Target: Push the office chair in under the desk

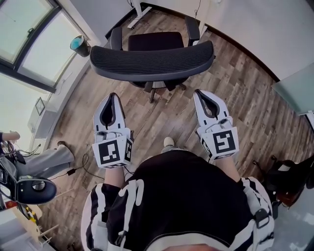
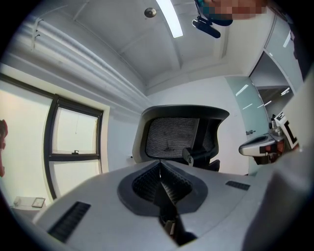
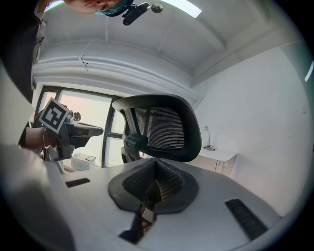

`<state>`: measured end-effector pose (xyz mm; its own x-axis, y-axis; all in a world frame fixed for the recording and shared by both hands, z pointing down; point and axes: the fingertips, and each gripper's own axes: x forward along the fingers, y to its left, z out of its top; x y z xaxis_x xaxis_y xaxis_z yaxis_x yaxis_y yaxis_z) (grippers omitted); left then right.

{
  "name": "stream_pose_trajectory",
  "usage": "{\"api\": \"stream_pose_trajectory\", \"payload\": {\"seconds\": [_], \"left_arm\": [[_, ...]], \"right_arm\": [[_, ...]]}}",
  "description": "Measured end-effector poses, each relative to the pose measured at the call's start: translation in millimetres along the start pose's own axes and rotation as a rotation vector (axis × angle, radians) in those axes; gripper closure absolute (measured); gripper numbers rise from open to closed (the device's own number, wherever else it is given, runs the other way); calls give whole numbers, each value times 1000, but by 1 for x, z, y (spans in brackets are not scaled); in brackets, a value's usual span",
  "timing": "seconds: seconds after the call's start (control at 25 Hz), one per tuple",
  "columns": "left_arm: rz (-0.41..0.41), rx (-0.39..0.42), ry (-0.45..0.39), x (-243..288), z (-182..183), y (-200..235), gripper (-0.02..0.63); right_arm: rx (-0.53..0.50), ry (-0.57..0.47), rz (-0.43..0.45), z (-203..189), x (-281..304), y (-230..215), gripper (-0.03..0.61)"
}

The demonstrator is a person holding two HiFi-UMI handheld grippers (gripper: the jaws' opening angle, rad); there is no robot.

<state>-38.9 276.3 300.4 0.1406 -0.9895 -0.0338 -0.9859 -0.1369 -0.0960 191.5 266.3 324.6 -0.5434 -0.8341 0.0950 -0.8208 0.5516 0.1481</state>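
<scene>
The office chair (image 1: 152, 61) stands ahead of me on the wood floor, its black mesh backrest turned toward me and its seat (image 1: 156, 40) beyond it. My left gripper (image 1: 112, 97) and right gripper (image 1: 200, 93) are both shut and empty, held level side by side, a short gap short of the backrest. In the left gripper view the backrest (image 2: 172, 137) rises just past the shut left gripper (image 2: 160, 164). The right gripper view shows the chair back (image 3: 164, 128) above the shut right gripper (image 3: 156, 161). A white desk (image 3: 219, 155) stands against the wall beyond; its white leg (image 1: 139, 11) shows behind the chair.
A teal bin (image 1: 79, 45) stands by the large window (image 1: 29, 39) at the left. A person's legs (image 1: 45, 160) and a dark chair (image 1: 32, 191) are at the lower left. A glass panel (image 1: 296, 89) and dark gear (image 1: 289, 179) lie at the right.
</scene>
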Motion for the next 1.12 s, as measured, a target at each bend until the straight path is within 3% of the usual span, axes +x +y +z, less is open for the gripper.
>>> {"api": "stream_pose_trajectory", "payload": {"seconds": [0.36, 0.8, 0.92, 1.12], "left_arm": [[-12, -27, -5, 12, -2, 10, 604], [-48, -33, -39, 20, 5, 22, 604], [-76, -27, -21, 26, 1, 23, 589], [-104, 22, -14, 39, -2, 27, 488]], "right_arm": [[-1, 11, -11, 3, 19, -3, 569], [-34, -23, -102, 14, 28, -9, 561], [-31, -39, -114, 17, 28, -13, 502], [-46, -22, -116, 14, 34, -24, 431]]}}
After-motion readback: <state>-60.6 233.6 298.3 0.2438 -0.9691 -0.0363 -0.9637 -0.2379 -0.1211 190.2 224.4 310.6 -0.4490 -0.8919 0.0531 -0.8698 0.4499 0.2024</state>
